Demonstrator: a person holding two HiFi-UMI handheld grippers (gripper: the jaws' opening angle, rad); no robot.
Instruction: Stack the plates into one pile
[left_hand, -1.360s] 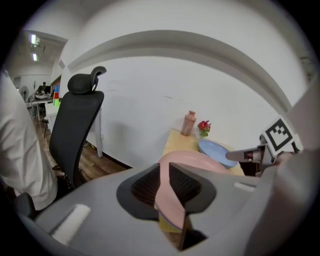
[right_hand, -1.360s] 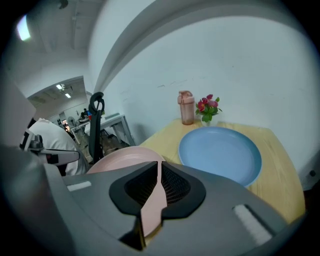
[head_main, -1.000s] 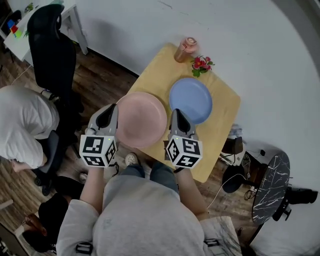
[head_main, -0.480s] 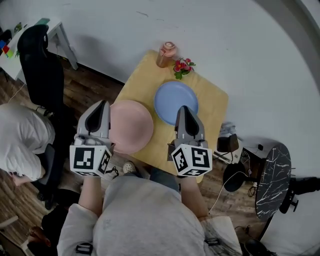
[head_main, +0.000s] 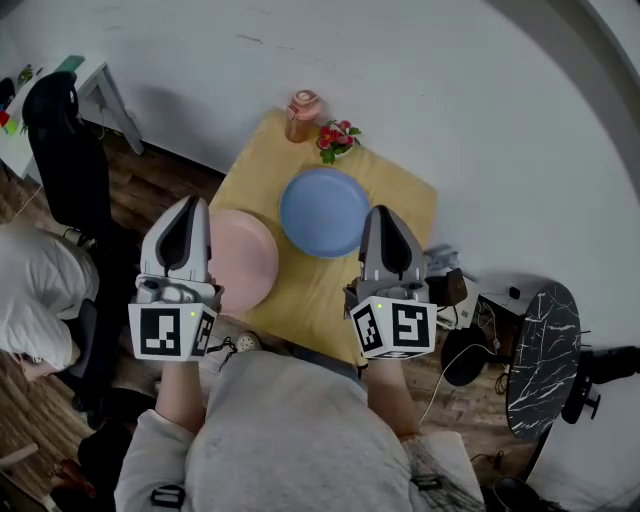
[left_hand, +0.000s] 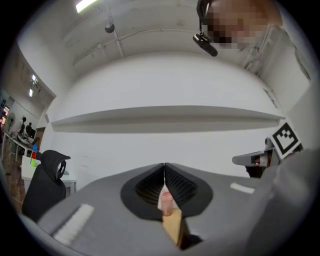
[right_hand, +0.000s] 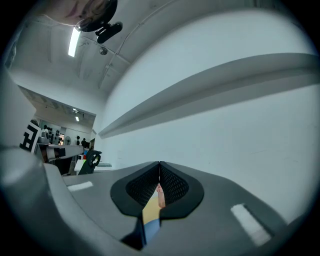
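Note:
A pink plate (head_main: 243, 262) lies at the near left of the small yellow table (head_main: 400, 200). A blue plate (head_main: 323, 212) sits beside it toward the middle, and the two are not stacked. My left gripper (head_main: 187, 208) is raised high above the table's left edge, shut and empty. My right gripper (head_main: 384, 213) hangs just as high over the table's right part, also shut with nothing in it. In the left gripper view the jaws (left_hand: 163, 172) meet tip to tip against the white wall. The right gripper view shows its jaws (right_hand: 159, 171) closed likewise.
A pink cup (head_main: 301, 115) and a small bunch of red flowers (head_main: 338, 137) stand at the table's far corner. A black office chair (head_main: 60, 130) and a person in white (head_main: 30, 290) are at the left. A dark marble-topped side table (head_main: 542, 358) stands at the right.
Both grippers have risen and spread apart, coming up from the two sides of the pink plate. The table now looks smaller and farther below. Both plates lie where they were.

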